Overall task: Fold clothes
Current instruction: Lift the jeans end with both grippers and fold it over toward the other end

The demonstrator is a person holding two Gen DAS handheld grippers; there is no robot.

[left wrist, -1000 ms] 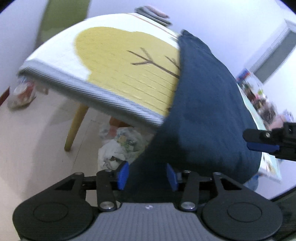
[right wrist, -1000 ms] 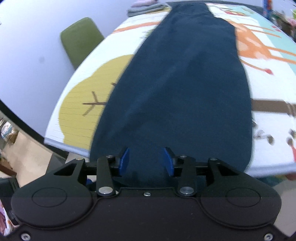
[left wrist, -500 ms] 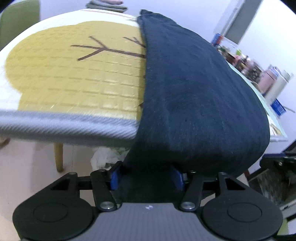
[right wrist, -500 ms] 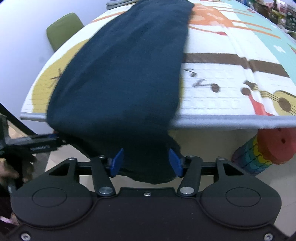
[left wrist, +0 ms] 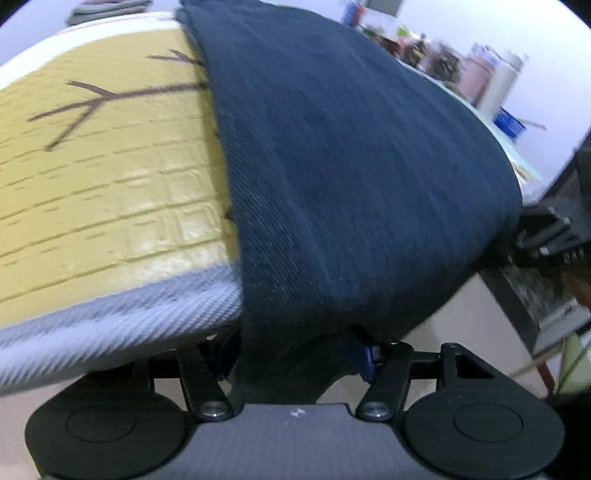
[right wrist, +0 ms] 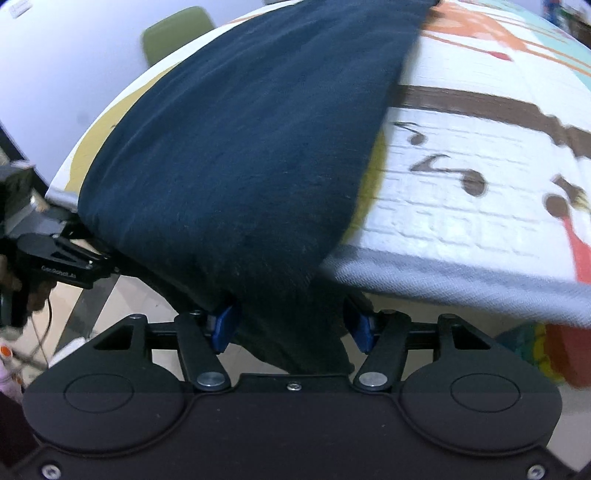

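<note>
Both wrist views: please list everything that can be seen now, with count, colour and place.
Garment: one, dark navy, stretched along the table, near end hanging over the edge.
Play mat: one, white with yellow tree, brown music notes and grey border, covering the table.
Chair: one, green, behind the table's far corner.
Folded clothes: one small blurred pile, far end of the table.
Bottles and clutter: several, mixed colours, blurred, far right.
Left gripper: black, blue jaws around the hanging hem.
Right gripper: black, blue jaws around the same hem.

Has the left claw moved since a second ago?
Yes. The left claw has come up close under the mat's grey edge, holding the dark garment.
</note>
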